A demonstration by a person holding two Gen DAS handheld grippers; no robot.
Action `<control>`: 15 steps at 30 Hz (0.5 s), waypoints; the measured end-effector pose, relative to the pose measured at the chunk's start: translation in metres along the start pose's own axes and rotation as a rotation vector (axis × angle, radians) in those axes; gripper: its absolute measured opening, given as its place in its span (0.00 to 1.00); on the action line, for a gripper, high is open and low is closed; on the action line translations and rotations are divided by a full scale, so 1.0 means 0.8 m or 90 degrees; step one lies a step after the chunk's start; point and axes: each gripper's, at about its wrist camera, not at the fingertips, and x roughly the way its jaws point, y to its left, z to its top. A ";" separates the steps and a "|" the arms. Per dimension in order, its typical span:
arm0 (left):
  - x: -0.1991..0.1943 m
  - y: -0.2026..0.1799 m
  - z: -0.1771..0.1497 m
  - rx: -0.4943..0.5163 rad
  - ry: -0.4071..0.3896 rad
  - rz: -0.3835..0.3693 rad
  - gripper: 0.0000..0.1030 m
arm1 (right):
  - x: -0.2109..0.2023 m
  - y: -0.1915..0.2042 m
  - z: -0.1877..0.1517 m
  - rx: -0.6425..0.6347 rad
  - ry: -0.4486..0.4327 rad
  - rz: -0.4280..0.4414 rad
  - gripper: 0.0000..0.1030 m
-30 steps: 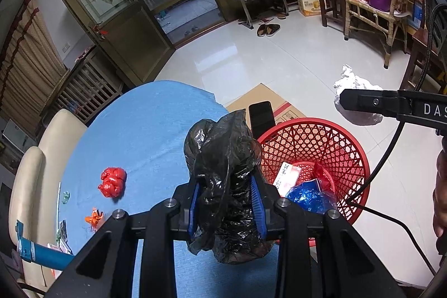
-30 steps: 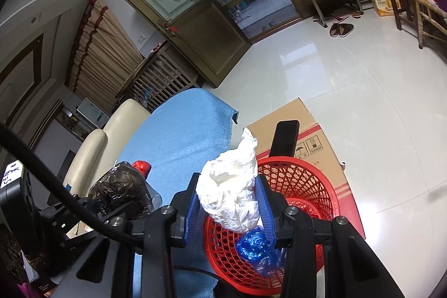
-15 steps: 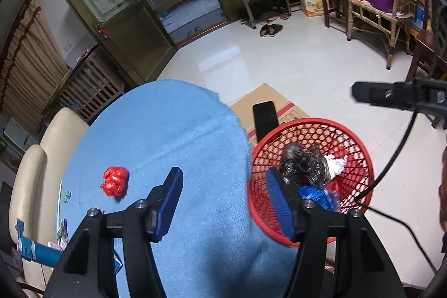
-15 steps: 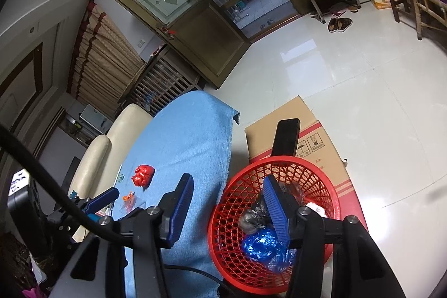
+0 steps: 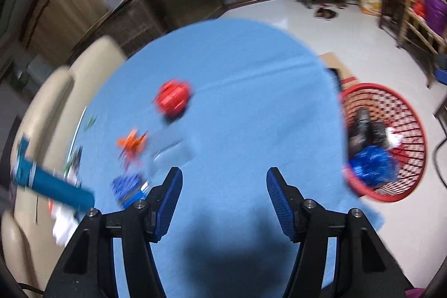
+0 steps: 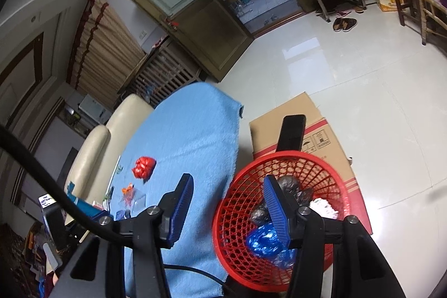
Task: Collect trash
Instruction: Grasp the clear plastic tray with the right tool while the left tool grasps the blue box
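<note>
My left gripper (image 5: 223, 175) is open and empty above the blue-clothed table (image 5: 237, 69); this view is motion-blurred. Ahead of it to the left lie a red crumpled wad (image 5: 173, 99), an orange scrap (image 5: 131, 143), a clear wrapper (image 5: 173, 152) and a blue wrapper (image 5: 128, 187). My right gripper (image 6: 227, 180) is open and empty, over the left rim of the red basket (image 6: 279, 155). Inside the basket rest a black bag (image 6: 287, 183), white paper (image 6: 324, 207) and a blue bag (image 6: 262, 239). The red wad (image 6: 143, 166) also shows on the table (image 6: 190, 130).
The basket (image 5: 385, 87) stands on the floor off the table's right edge, against a cardboard box (image 6: 321, 136) with a black phone (image 6: 292, 133) on it. A teal tube (image 5: 53, 187) lies at the table's left. Beyond it is a cream sofa (image 6: 117, 124).
Both grippers opened; the black bag and the white paper dropped into the red basket. The left gripper then swung left over the table. The right gripper stayed put.
</note>
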 end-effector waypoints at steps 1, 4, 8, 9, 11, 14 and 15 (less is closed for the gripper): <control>0.006 0.022 -0.011 -0.023 0.012 0.012 0.62 | 0.005 0.007 -0.001 -0.007 0.007 0.001 0.55; 0.020 0.072 -0.038 -0.079 0.037 0.037 0.62 | 0.022 0.032 -0.007 -0.034 0.029 0.006 0.55; 0.038 0.151 -0.081 -0.171 0.072 0.071 0.62 | 0.058 0.076 -0.018 -0.077 0.072 0.020 0.54; 0.041 0.165 -0.089 -0.187 0.077 0.075 0.62 | 0.070 0.093 -0.022 -0.095 0.087 0.026 0.54; 0.047 0.195 -0.105 -0.227 0.083 0.079 0.62 | 0.092 0.120 -0.029 -0.123 0.113 0.038 0.54; 0.052 0.219 -0.116 -0.261 0.083 0.070 0.62 | 0.134 0.165 -0.044 -0.168 0.162 0.065 0.55; 0.055 0.225 -0.118 -0.268 0.081 0.064 0.62 | 0.151 0.184 -0.050 -0.189 0.181 0.075 0.55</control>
